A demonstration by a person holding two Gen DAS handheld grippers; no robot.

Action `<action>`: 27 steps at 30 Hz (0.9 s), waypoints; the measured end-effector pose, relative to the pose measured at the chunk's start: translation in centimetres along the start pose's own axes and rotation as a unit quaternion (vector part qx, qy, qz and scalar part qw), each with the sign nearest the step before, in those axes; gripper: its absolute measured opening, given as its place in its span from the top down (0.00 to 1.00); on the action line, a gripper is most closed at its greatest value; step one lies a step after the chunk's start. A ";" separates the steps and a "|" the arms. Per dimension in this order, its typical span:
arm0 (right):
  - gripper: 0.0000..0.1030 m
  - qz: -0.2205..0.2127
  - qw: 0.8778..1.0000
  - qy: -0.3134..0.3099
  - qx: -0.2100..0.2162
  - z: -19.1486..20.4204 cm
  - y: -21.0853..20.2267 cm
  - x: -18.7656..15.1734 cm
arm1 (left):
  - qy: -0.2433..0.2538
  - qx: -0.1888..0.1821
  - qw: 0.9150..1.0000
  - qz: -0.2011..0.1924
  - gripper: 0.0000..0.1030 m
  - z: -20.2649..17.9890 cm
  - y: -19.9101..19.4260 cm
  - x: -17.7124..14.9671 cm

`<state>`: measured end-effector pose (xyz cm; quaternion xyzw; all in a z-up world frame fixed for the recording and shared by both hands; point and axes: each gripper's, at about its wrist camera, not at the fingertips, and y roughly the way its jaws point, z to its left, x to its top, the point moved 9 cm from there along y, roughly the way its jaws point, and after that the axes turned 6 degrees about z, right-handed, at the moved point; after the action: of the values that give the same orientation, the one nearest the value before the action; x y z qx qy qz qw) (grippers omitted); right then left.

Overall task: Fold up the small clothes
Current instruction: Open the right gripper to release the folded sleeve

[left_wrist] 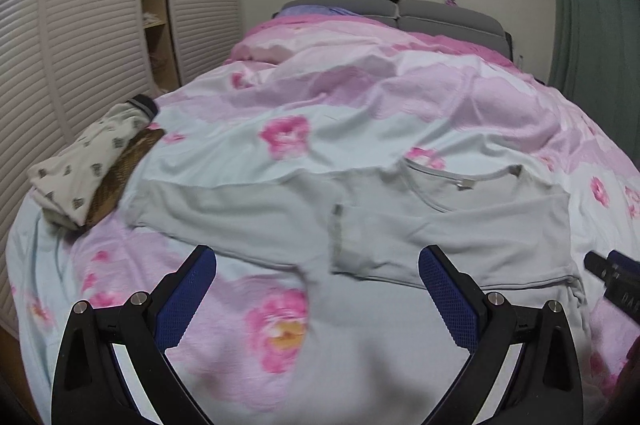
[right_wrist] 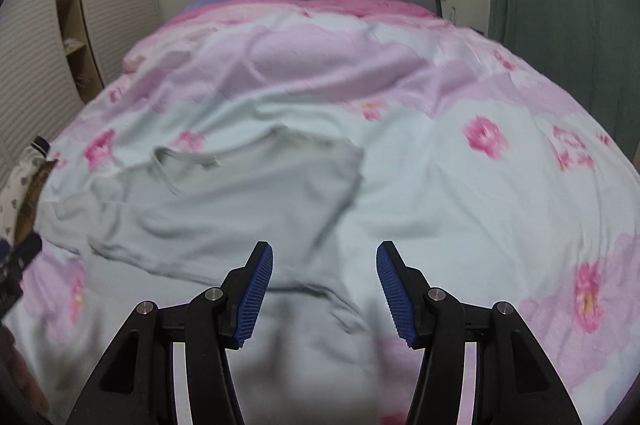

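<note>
Grey top [left_wrist: 460, 225] lies flat on floral duvet [left_wrist: 320, 85], neck toward headboard, one sleeve folded across chest, other sleeve out to the side; L gripper [left_wrist: 318, 289] above lower part of top, jaws apart, nothing btwn; R gripper [right_wrist: 325, 281] above hem, jaws apart, empty; folded pile [left_wrist: 80, 177] near bed edge, well apart from top.

The only lettering I can find is on my other gripper [left_wrist: 616, 277], at the right edge of my left wrist view: pale capitals on its dark body, perhaps "DAP", too blurred to be sure. The shirt's neck tag [left_wrist: 463, 184] is too small to read.
</note>
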<state>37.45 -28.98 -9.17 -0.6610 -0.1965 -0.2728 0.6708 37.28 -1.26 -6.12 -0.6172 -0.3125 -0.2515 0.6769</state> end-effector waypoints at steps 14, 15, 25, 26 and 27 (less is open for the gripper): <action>0.46 0.038 0.999 0.019 -0.030 -3.0 4.3 -3.2 | 0.035 0.010 0.999 0.020 0.00 -3.4 1.7 -1.5; 0.46 0.037 0.998 0.028 -0.030 -3.4 4.3 -3.2 | 0.036 0.011 0.999 0.020 0.00 -3.4 1.7 -1.6; 0.46 -0.014 0.997 0.069 0.031 -3.5 0.2 -2.2 | 0.028 0.012 0.999 0.023 0.00 -3.0 1.8 -1.8; 0.46 -0.025 0.997 0.068 0.039 -3.5 -0.3 -1.4 | 0.026 0.011 0.999 0.024 0.00 -3.0 1.8 -1.6; 0.46 -0.034 0.996 0.064 0.045 -3.7 -0.5 -0.3 | 0.022 0.008 0.999 0.025 0.00 -3.1 1.8 -1.4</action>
<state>36.57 -32.64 -9.12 -0.6043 -0.1876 -0.3284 0.7013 38.01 -4.18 -8.50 -0.6134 -0.2845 -0.2452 0.6947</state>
